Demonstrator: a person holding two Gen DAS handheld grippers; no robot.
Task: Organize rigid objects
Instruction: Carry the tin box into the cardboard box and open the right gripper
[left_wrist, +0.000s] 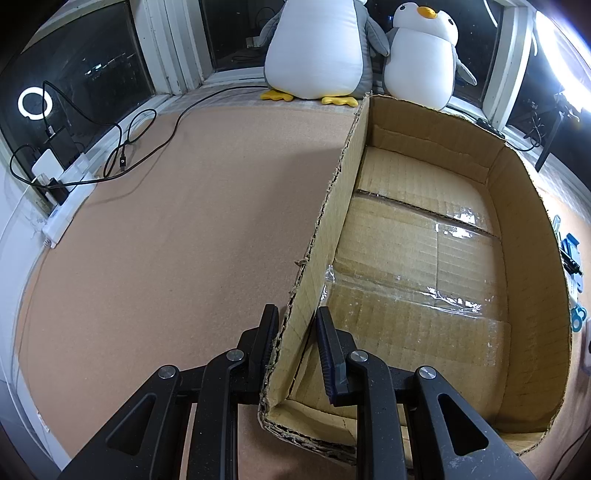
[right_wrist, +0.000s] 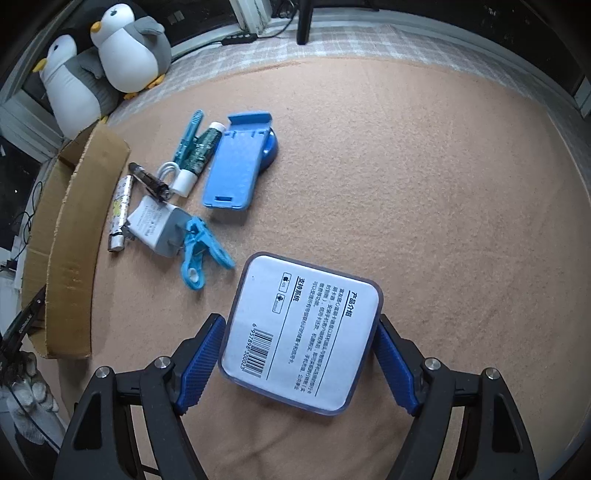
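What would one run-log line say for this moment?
left gripper: shut on cardboard box wall | right gripper: shut on square boxed product | box: empty | loose items: on mat

penguins (left_wrist: 321, 48): 2 | cardboard box (left_wrist: 524, 229): 1 | blue clip (right_wrist: 201, 254): 1 | charger (right_wrist: 159, 225): 1

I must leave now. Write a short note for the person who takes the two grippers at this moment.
Left gripper: shut on the near left wall of the cardboard box, steadying it.
Right gripper: fingers pressed on both sides of the square labelled case, apparently gripping it above the mat.
Done: nothing in the box so far.
Left: case into the box, then the blue stand, clip, charger, pens and tubes lying beside the box.
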